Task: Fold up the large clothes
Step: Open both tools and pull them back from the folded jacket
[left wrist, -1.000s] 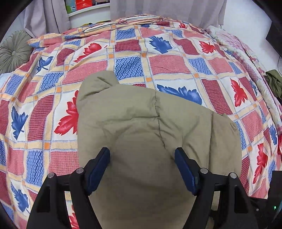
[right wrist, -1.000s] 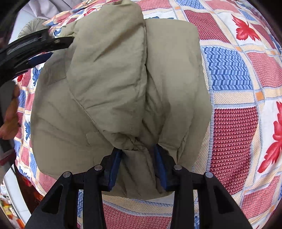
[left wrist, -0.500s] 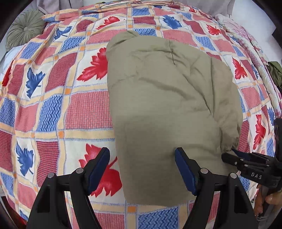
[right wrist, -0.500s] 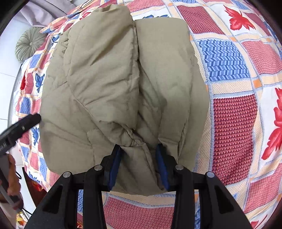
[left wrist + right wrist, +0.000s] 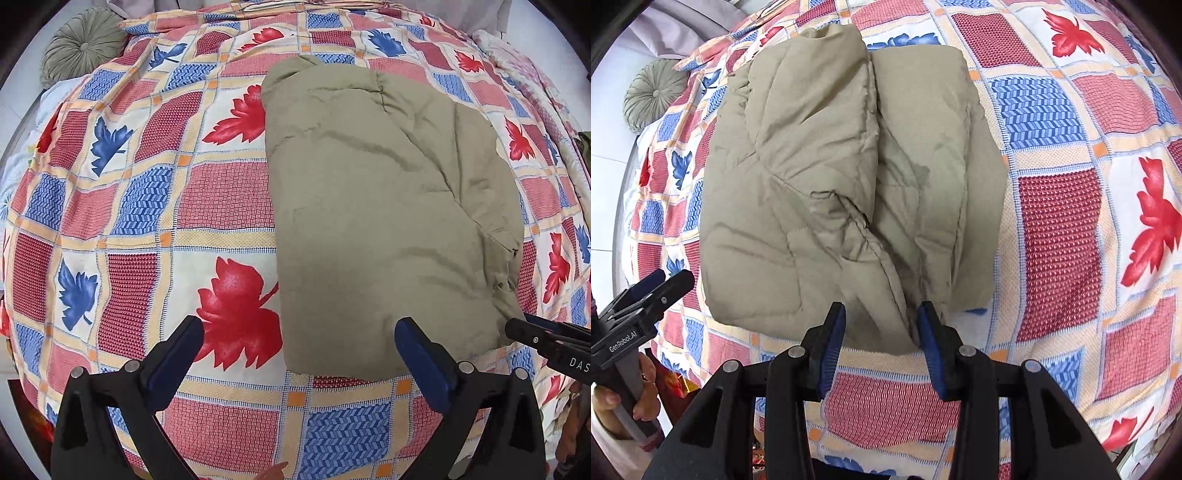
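Currently listed, left to right.

Cushion [image 5: 83, 42]: round, green, at the far left corner, well apart from the work.

Bedspread [image 5: 218, 199]: patchwork with red and blue leaves; bare cloth lies open on the left and along the near edge, giving room to move.

Left gripper [image 5: 299, 350]: its jaws are opening and already stand wide, with nothing pinched; the jacket's near left corner merely lies below the gap.

Jacket [image 5: 849, 177]: padded, olive, folded into a thick bundle in the middle of the bedspread, one flap lapped over the other.

Right gripper [image 5: 881, 328]: its jaws are opening a little; the pads [image 5: 929, 332] sit against a bunched ridge of the jacket's near hem, so it is judged pinched.

Risk: the puffy layers may spring apart once that pinch lets go, or the lapped flap may slide off if the hem is dragged.

Edges: the jacket's near hem lies close to the bed's front edge; ample bare bedspread remains on the right.
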`<state>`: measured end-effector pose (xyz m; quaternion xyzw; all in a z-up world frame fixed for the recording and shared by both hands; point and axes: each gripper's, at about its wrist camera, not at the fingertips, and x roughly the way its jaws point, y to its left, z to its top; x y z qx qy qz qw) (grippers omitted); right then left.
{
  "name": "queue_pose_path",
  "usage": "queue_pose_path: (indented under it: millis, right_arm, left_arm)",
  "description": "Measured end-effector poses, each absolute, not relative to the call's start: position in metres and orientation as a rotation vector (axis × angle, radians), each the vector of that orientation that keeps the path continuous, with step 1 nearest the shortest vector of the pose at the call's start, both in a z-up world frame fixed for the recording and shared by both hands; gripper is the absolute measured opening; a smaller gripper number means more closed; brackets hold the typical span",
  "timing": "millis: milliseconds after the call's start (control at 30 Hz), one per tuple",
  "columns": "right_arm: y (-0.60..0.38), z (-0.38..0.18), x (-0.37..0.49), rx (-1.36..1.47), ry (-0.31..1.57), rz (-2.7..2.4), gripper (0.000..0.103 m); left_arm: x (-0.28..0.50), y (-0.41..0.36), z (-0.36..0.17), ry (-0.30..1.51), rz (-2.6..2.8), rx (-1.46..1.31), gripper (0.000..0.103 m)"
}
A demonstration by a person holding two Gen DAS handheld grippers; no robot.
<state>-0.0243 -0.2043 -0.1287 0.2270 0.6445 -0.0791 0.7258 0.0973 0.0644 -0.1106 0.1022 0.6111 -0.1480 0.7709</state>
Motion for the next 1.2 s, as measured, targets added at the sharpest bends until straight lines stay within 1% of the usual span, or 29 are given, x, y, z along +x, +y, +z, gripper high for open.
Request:
queue_pose_path:
  millis: [100,167,233,300,333,367,533,733,800,833,933,1200]
  right_arm:
    - [-0.2,-0.118,-0.03,0.479,1.429,-0.188,0.051]
    - [-0.194,-0.11,-0.032,0.452,1.439,-0.19,0.059]
    - [-0.189,-0.102,-0.037,0.435,1.445,-0.182,0.063]
    - [-0.184,-0.09,-0.044,0.422,1.445,-0.182,0.07]
    - [-0.181,-0.082,-0.048,0.418,1.44,-0.185,0.077]
    - [-0.18,-0.076,-0.05,0.415,1.433,-0.189,0.082]
    - [-0.169,-0.038,-0.058,0.402,1.387,-0.205,0.084]
    - [-0.157,-0.008,-0.058,0.384,1.354,-0.228,0.085]
    - [-0.156,0.003,-0.059,0.363,1.335,-0.248,0.089]
    - [-0.155,0.01,-0.06,0.354,1.322,-0.256,0.103]
    - [-0.151,0.029,-0.062,0.332,1.257,-0.277,0.103]
    - [-0.134,0.084,-0.052,0.249,1.163,-0.259,0.103]
  left_arm:
    - [0.09,0.07,-0.102,1.316,-0.316,0.223,0.103]
    - [0.086,0.075,-0.097,1.322,-0.303,0.209,0.103]
    - [0.08,0.081,-0.089,1.328,-0.295,0.196,0.103]
    - [0.073,0.088,-0.077,1.318,-0.292,0.186,0.103]
    - [0.069,0.09,-0.07,1.314,-0.294,0.188,0.103]
    - [0.064,0.092,-0.063,1.307,-0.298,0.188,0.103]
    - [0.045,0.099,-0.026,1.269,-0.302,0.198,0.103]
    - [0.029,0.107,0.007,1.254,-0.304,0.168,0.103]
    - [0.023,0.11,0.02,1.218,-0.291,0.168,0.103]
    - [0.021,0.111,0.027,1.192,-0.279,0.175,0.103]
    - [0.018,0.116,0.046,1.154,-0.266,0.168,0.103]
    - [0.019,0.124,0.098,1.081,-0.275,0.113,0.103]
